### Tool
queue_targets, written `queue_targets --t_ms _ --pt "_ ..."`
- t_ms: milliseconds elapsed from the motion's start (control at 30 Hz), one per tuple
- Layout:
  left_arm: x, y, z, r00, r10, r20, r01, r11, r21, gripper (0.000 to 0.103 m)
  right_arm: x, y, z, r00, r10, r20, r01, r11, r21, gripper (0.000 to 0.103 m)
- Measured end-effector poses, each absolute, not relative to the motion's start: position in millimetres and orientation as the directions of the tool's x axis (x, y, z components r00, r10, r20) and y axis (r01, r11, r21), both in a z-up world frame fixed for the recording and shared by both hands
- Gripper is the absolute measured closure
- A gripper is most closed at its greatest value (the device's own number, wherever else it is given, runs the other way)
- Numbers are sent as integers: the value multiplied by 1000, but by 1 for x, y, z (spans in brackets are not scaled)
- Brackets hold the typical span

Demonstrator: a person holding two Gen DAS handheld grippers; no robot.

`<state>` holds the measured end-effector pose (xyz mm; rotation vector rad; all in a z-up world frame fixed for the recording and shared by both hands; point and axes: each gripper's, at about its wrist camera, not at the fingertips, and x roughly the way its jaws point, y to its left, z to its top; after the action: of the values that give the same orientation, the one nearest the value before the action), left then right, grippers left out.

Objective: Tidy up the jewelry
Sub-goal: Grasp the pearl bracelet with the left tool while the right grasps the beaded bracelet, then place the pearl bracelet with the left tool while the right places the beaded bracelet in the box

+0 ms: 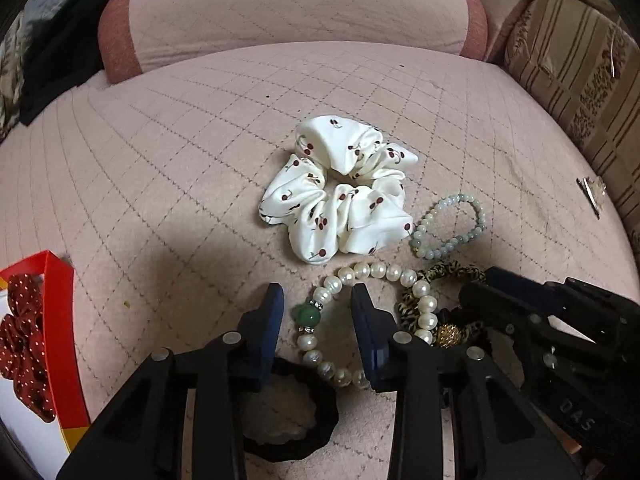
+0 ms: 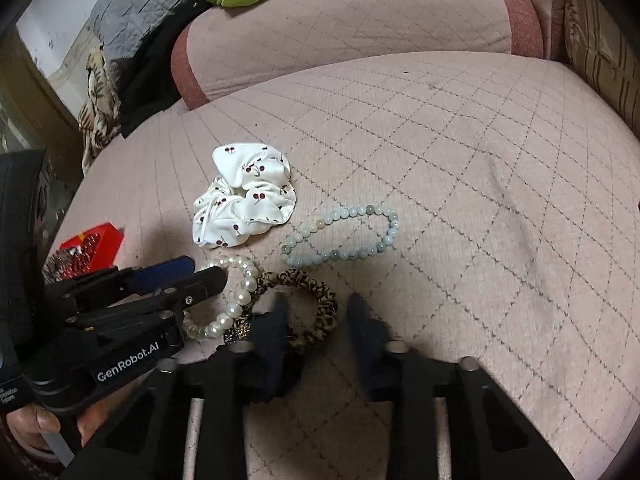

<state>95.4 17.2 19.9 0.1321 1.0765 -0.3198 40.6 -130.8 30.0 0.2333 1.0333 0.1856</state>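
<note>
A pearl bracelet (image 1: 384,272) with a green bead (image 1: 306,314) lies on the pink quilted seat (image 1: 160,184). My left gripper (image 1: 318,300) stands over it, pointing steeply down. Its jaws are apart, the green bead lies between them, and neither pad touches it. Beside the pearls lies a leopard-print scrunchie (image 2: 316,300) with a gold ball (image 1: 444,334). My right gripper (image 2: 318,312) straddles the scrunchie's right band, and a small gap shows at the right pad. The left gripper (image 2: 206,271) and pearl bracelet (image 2: 240,300) show at left in the right wrist view. The right gripper (image 1: 478,286) shows at right in the left wrist view.
A white cherry-print scrunchie (image 1: 340,196) and a pale jade bead bracelet (image 1: 448,224) lie farther out. A black hair tie (image 1: 296,412) sits under the left gripper. A red box (image 1: 60,320) at left holds a red dotted scrunchie (image 1: 20,352). A backrest cushion (image 1: 288,12) rises behind.
</note>
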Motion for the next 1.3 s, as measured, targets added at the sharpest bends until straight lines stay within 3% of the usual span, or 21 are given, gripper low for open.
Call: queue_targets --t_ms 67,667,1300 --pt "91 14 22 450 -168 -877 316 949 -20 92 40 -127 30 501 249 -829 -54 965 257 93" --pt "1 57 127 537 -297 -790 268 948 -174 92 -21 -124 122 630 251 -735 -89 964 253 95" --pt "-56 205 158 620 -145 -771 25 986 -166 92 -79 -24 170 628 289 -722 -278 951 138 95"
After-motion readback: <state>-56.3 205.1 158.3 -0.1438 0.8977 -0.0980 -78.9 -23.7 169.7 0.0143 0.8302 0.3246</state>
